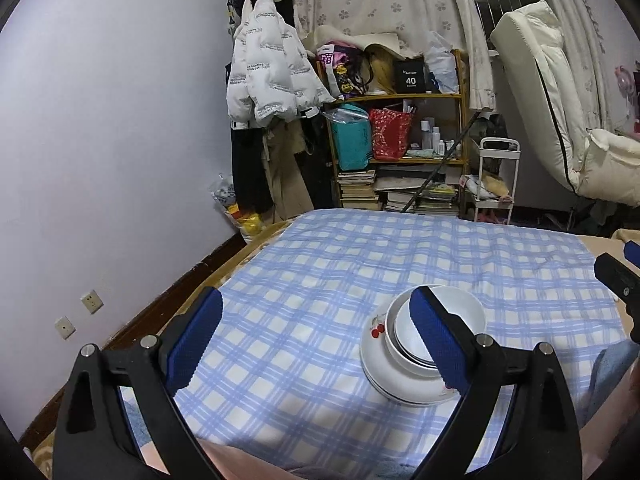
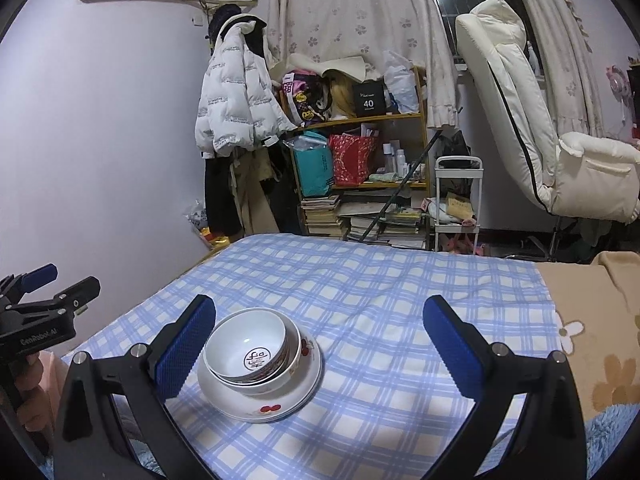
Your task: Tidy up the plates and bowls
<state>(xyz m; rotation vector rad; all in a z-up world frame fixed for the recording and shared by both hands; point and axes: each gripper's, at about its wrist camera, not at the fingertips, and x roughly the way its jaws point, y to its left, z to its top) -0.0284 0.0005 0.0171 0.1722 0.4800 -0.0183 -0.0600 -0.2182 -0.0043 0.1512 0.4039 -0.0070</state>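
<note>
A stack of white dishes stands on the blue checked cloth. Two bowls are nested on white plates with red cherry prints. The top bowl has a black emblem inside. In the left wrist view the same stack of bowls and plates sits behind my right finger. My left gripper is open and empty, left of the stack. My right gripper is open and empty, its left finger beside the stack. The left gripper also shows at the left edge of the right wrist view.
The cloth covers a bed with a beige flowered blanket on the right. Behind stand a cluttered wooden shelf, a hanging white jacket, a small white cart and a white recliner chair.
</note>
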